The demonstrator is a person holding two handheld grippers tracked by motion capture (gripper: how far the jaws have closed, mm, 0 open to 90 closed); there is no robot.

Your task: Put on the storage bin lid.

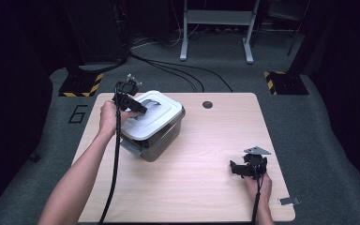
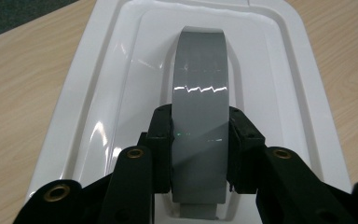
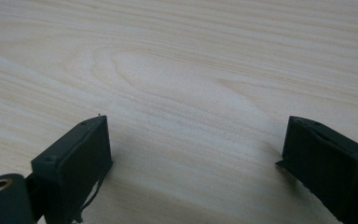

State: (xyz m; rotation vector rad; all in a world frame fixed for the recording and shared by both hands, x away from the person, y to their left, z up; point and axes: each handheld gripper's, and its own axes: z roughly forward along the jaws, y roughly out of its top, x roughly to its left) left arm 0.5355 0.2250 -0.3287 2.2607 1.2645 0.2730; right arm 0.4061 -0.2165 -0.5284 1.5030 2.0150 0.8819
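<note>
Grey handle [image 2: 199, 116] on the white lid [image 2: 98, 116] is clamped in my left tongs [image 2: 199, 135]; right tongs [image 3: 193, 163] wide open, holding nothing, over bare counter [image 3: 177, 70].

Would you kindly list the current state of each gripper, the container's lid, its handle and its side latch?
Left gripper: shut on the grey arched plastic handle.
Right gripper: open, jaws wide apart over the bare light wooden table.
White rectangular plastic lid: seated on the dark translucent storage box.
Grey side latch: flipped outward, apparently unclipped.
</note>
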